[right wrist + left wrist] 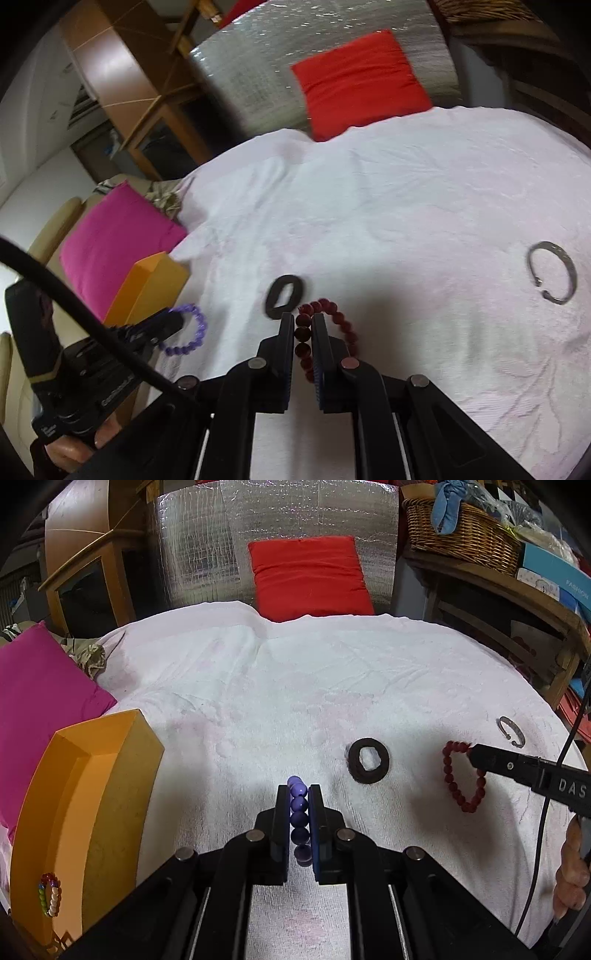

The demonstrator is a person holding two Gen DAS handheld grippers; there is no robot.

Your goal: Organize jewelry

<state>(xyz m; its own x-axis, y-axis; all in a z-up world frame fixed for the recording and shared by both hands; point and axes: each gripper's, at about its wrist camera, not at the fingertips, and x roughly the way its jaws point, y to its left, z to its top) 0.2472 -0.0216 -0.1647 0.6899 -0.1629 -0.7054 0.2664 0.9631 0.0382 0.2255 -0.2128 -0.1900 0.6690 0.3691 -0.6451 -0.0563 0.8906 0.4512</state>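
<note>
"das" in pale capitals on black body of right gripper [471,755], right edge of left wrist frame, word cut off by frame edge. "fashion" in white on blue box [557,576], upper right. other lettering unreadable.

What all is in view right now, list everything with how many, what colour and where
purple bead bracelet: one, purple, in the left gripper
red bead bracelet: one, dark red, in the right gripper
dark ring: one, dark brown, on the white cloth between both bracelets
metal ring: one, silver, open-ended, cloth's right side
box: one, orange, left edge
mixed bead bracelet: one, multicoloured, inside the box
white cloth: one, covers the surface
cushions: red at back, pink at left
basket: one, wicker, back right
left gripper: black, shut
right gripper: black, shut
</note>
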